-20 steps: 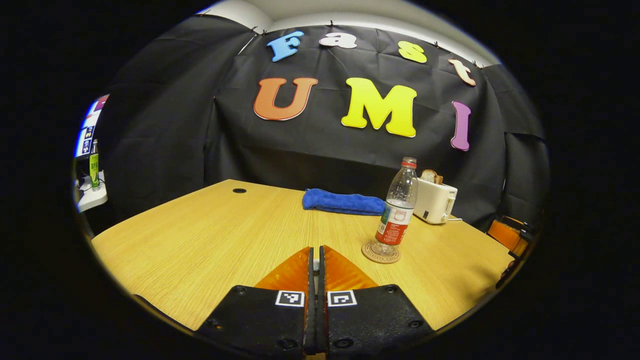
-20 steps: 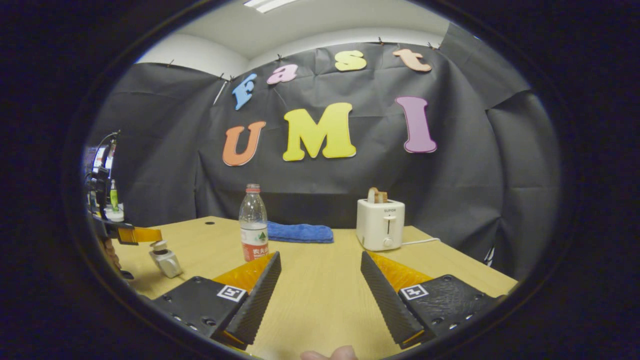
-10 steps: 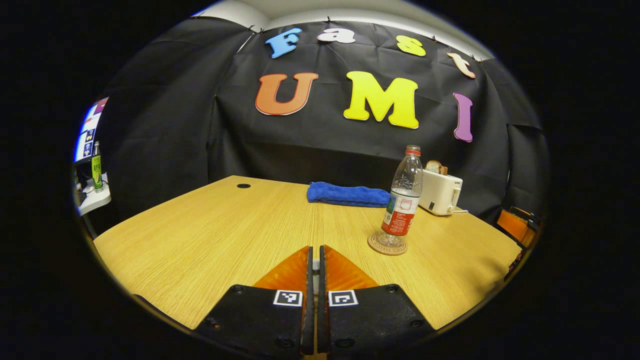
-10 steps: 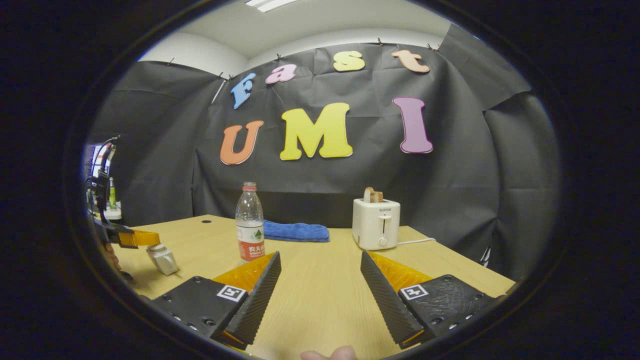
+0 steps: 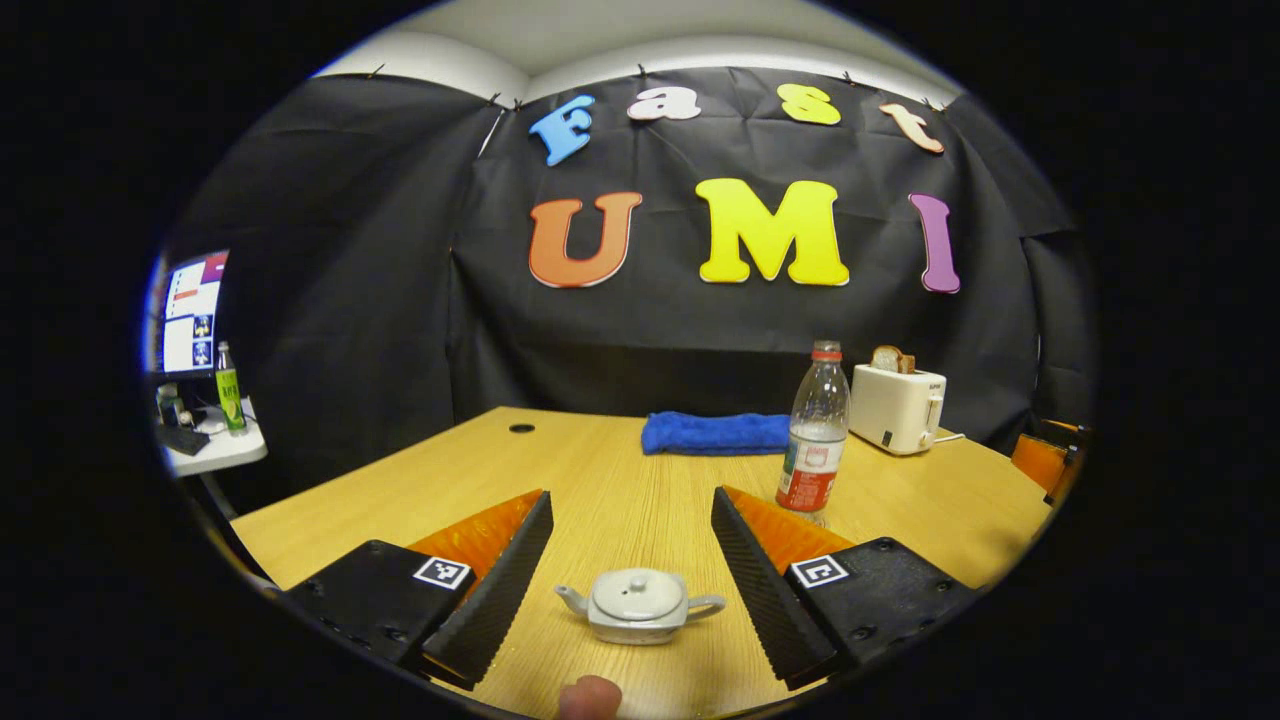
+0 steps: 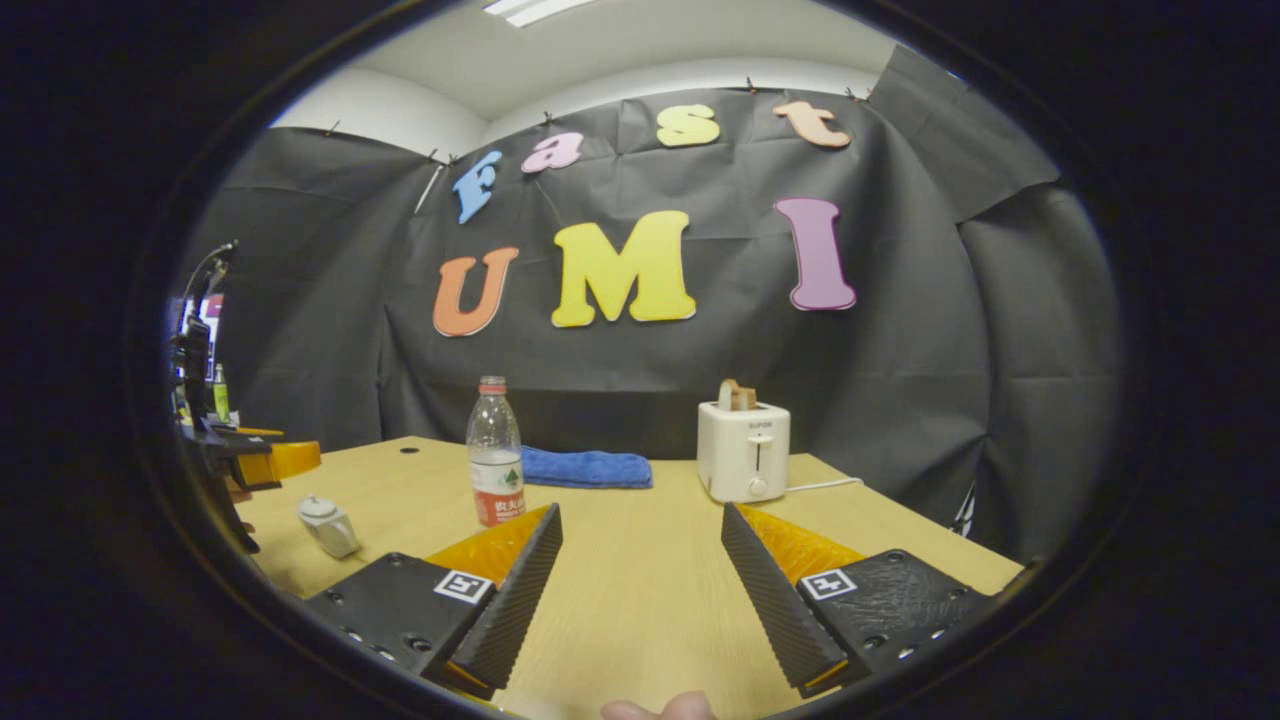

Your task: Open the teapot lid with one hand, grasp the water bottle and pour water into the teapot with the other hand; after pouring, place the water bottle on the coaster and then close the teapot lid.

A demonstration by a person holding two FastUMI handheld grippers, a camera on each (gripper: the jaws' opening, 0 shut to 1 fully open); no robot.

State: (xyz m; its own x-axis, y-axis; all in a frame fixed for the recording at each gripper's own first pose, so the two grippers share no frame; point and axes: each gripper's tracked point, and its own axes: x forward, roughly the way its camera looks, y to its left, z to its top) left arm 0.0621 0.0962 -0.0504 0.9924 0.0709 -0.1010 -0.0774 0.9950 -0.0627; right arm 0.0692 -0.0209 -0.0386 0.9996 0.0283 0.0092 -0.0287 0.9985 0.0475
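Note:
A small white teapot stands on the wooden table with its lid on. My left gripper is open, and the teapot lies low between its fingers, touching neither. A clear water bottle with a red cap and red label stands upright to the right, its base cut off by my finger. In the right gripper view, my right gripper is open over bare table with nothing in it. There the bottle stands ahead to the left. The teapot sits farther left, under the left gripper.
A folded blue towel lies at the back of the table. A white toaster holding bread stands at the back right, its cord trailing right. Off the table's left edge, a side table carries a monitor and a green bottle.
My left gripper was shut and is now open and drawn back, so the lidded teapot shows between its fingers. The right gripper has hardly moved.

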